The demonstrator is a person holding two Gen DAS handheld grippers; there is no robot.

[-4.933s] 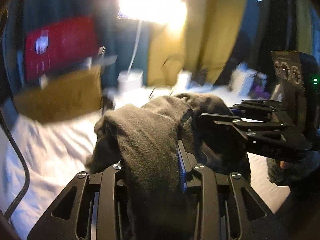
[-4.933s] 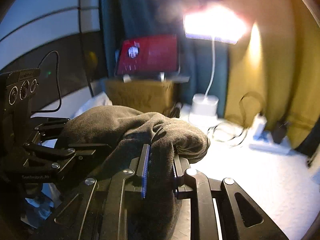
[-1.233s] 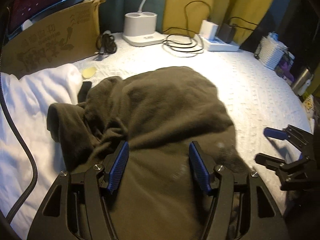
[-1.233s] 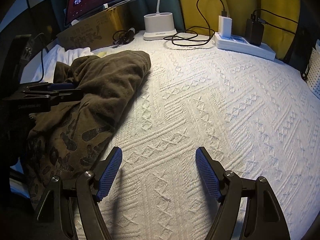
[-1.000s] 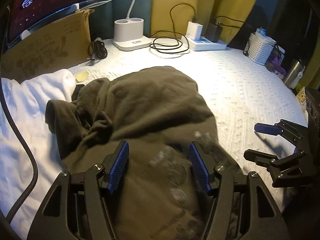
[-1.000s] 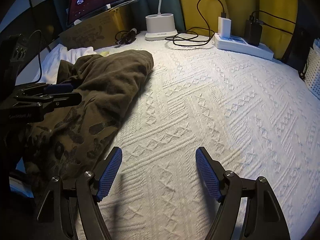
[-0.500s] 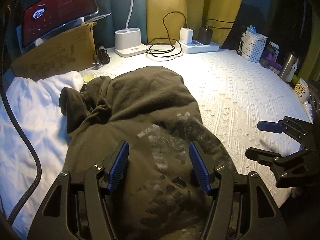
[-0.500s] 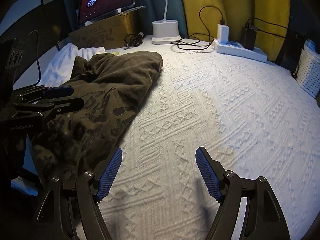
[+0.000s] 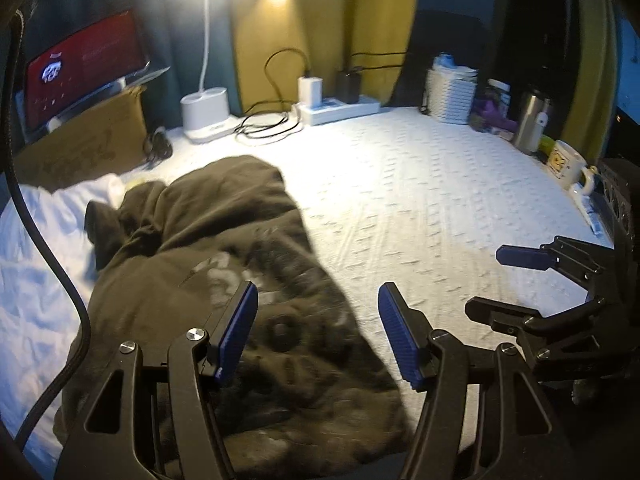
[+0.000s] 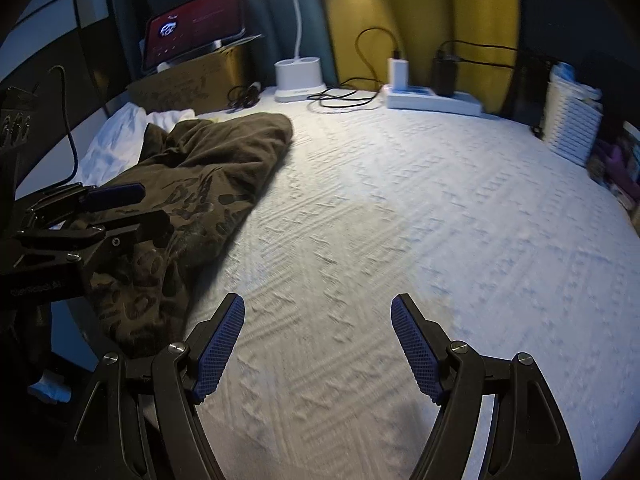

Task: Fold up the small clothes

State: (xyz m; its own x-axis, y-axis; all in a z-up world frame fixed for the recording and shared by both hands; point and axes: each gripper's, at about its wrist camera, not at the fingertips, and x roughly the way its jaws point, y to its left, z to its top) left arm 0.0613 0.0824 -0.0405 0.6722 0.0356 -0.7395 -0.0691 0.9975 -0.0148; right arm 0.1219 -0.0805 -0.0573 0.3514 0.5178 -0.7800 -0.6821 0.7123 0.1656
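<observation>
Rumpled dark olive printed garment (image 9: 224, 288) lies on white textured bedspread (image 9: 420, 208), at 9 o'clock side. Left gripper (image 9: 316, 332) above it, jaws spread, empty. Right gripper (image 10: 316, 344) at 3 o'clock over bare bedspread, spread, empty.

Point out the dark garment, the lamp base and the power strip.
dark garment (image 10: 224, 152): right wrist view, on its rumpled upper part.
lamp base (image 9: 205, 114): left wrist view, on the front of the white base.
power strip (image 10: 432, 101): right wrist view, on the white body, between the plugs.
</observation>
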